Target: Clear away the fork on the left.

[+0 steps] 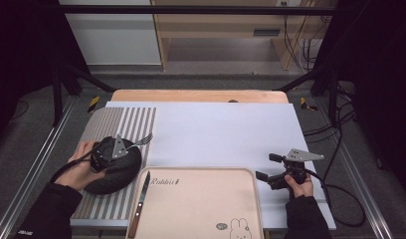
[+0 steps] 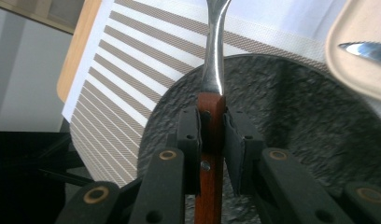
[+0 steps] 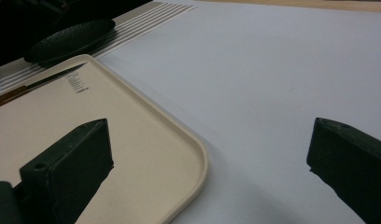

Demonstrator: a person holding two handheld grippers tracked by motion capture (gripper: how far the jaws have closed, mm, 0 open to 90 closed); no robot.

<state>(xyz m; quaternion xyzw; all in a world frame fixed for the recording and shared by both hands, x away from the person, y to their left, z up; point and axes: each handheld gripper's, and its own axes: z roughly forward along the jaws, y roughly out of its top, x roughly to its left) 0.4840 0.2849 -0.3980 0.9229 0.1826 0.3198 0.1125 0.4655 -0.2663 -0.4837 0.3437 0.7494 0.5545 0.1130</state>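
Now a fork (image 2: 215, 56) is being held over the dark plate (image 2: 296, 116).
Its wooden handle is being clamped by the left gripper (image 2: 212, 135); the right gripper (image 3: 209, 154) is being kept wide apart.

Fork (image 2: 215, 51) catching the light: bright polished metal up top, a smooth reddish-brown wooden handle below with small metal rivets. Under it, the dark plate (image 2: 314, 116) looks rough and matt, stone-like. Striped placemat (image 2: 118, 79), a fine woven weave. Tray (image 1: 201, 204) is smooth beige, softly matt, plastic by the look. Knife (image 1: 140, 201): shiny steel blade, wooden handle. The black jaws look dull, matt plastic.
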